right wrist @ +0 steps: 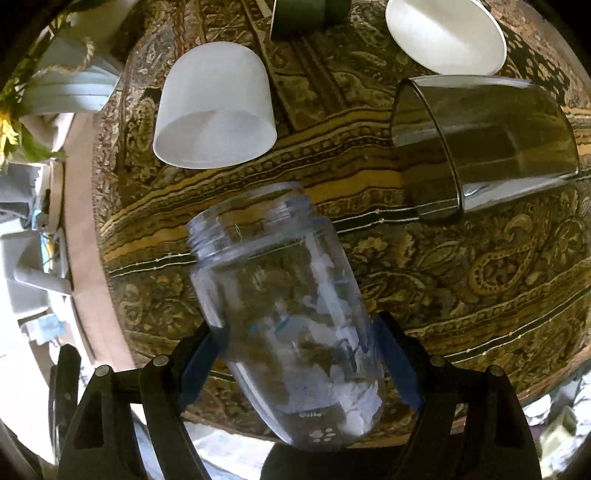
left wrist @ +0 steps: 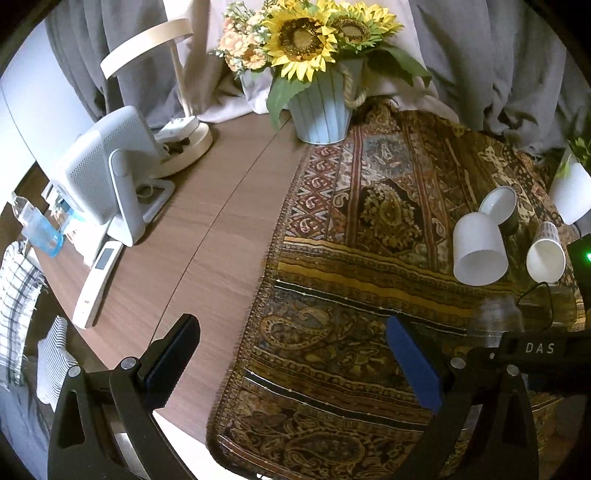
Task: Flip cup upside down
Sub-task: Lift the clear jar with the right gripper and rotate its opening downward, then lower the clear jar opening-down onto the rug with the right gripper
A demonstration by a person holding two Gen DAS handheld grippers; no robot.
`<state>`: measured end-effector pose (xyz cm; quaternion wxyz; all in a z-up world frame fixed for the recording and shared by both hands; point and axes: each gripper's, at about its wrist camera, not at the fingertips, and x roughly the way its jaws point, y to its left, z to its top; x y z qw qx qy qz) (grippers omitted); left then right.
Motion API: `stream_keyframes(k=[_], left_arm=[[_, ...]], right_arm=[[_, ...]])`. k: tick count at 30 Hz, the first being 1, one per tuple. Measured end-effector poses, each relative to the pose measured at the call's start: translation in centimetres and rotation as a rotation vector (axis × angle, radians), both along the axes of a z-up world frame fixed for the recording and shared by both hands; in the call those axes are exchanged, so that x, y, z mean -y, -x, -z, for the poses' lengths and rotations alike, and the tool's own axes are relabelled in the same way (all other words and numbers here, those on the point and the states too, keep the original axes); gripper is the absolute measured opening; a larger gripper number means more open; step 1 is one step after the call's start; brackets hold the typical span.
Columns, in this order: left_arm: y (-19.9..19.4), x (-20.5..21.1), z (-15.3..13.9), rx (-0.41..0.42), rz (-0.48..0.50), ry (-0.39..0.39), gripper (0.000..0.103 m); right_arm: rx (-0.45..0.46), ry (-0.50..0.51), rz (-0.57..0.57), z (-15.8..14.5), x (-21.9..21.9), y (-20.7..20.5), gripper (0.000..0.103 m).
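Four other vessels crowded the patterned cloth (right wrist: 461,266) around the clear glass jar (right wrist: 291,306): a frosted white cup (right wrist: 216,107) ahead to the left, a smoky glass tumbler (right wrist: 491,144) ahead to the right, a white paper cup (right wrist: 447,33) beyond that, and a dark green cup (right wrist: 306,14) at the far edge. The right gripper (right wrist: 299,358) pinched the jar between its blue pads, mouth pointing away and tilted, over the cloth. The left gripper (left wrist: 291,354) hung with jaws spread wide, holding nothing, above the cloth's fringed edge. Beside the cloth lay bare wooden table (left wrist: 207,221), carrying a sunflower pot (left wrist: 321,110), a white fan (left wrist: 107,173), a lamp (left wrist: 184,122) and a remote (left wrist: 96,284), with grey drapes (left wrist: 498,62) behind.
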<state>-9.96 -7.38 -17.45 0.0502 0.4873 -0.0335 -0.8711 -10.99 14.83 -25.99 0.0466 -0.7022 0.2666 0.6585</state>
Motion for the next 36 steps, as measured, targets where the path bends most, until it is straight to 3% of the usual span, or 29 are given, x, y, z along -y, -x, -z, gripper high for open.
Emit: stream_keyframes(k=[10,23,28,36], left_arm=[[-0.9,-0.9,-1.4,-0.040,0.005,0.006,0.103],[-4.2,-7.4,-3.1,-0.054,0.123,-0.015,0.103],[-5.5,-10.1,-2.6,-0.037,0.163,-0.073,0.103],[-7.8,-12.8,0.2,-0.026,0.205,-0.112,0.103]], right_arm=[[-0.073,-0.032,-0.052,-2.7,-0.3,-0.5,0.085],[-0.309,-0.259,-0.137,-10.6,-4.4,-4.7,0.085],[-0.341,-0.326,-0.140,-11.4,-6.6,-6.3,0.085],[-0.322,-0.353,-0.160,-9.6,-8.8,-8.8,0.085]])
